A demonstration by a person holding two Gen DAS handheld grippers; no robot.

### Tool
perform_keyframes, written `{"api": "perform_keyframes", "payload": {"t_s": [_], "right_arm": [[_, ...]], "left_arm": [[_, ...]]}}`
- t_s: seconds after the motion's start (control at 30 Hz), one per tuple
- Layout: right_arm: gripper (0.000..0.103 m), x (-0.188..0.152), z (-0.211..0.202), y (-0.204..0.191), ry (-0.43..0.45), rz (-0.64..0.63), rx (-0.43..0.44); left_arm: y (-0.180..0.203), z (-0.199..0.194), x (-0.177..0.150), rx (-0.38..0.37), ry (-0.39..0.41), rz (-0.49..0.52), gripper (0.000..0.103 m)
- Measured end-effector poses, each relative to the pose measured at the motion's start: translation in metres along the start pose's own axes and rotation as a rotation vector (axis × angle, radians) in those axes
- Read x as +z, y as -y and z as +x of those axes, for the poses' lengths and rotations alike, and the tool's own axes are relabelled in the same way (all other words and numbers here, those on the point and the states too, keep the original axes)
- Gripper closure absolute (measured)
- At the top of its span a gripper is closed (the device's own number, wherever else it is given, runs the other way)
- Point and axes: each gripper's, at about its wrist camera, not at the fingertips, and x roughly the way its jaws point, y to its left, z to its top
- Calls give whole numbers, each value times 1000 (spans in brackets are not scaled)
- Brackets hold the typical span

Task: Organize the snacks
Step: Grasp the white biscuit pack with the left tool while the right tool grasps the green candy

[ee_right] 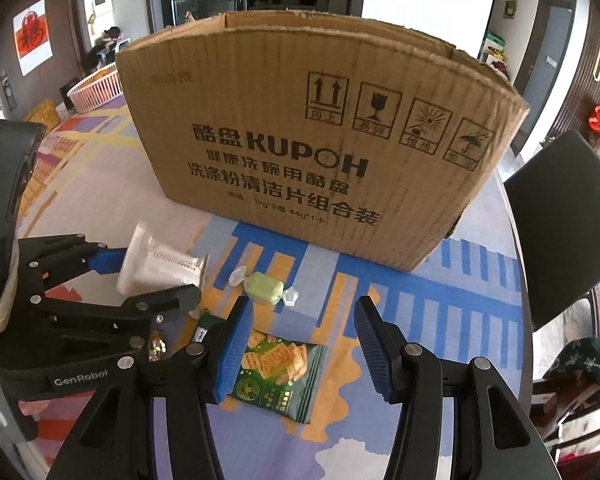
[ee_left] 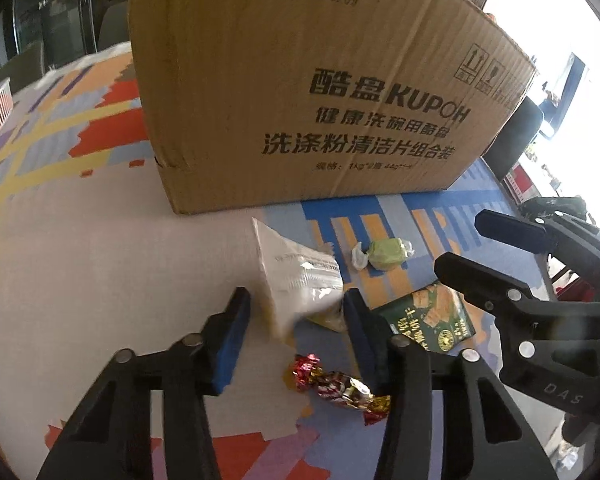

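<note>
An open cardboard box point(ee_left: 300, 92) stands on the table; it also shows in the right wrist view point(ee_right: 320, 152). My left gripper point(ee_left: 296, 312) is open, with a white snack packet point(ee_left: 296, 276) between its pads, seen from the side in the right wrist view point(ee_right: 160, 268). My right gripper point(ee_right: 300, 340) is open above a green cracker packet point(ee_right: 280, 376), which also shows in the left wrist view point(ee_left: 432, 320). A pale green wrapped candy point(ee_right: 264, 288) lies in front of the box, also seen in the left wrist view point(ee_left: 384, 254). A red-gold wrapped candy point(ee_left: 336, 386) lies under the left gripper.
A patterned cloth point(ee_right: 440, 304) covers the table. A black chair point(ee_right: 560, 232) stands at the right edge. A pink basket point(ee_right: 96, 92) sits at the far left. The right gripper point(ee_left: 512, 264) shows at the right of the left wrist view.
</note>
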Motion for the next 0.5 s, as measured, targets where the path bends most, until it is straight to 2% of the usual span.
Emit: {"api": "perform_keyframes", "payload": {"t_s": [0.23, 0.5], "right_arm": [[49, 1, 12, 0, -22, 2, 19], [49, 2, 23, -1, -37, -2, 39]], "left_arm": [[-5, -3, -1, -30, 10, -3, 63], [-6, -6, -1, -28, 25, 12, 61]]}}
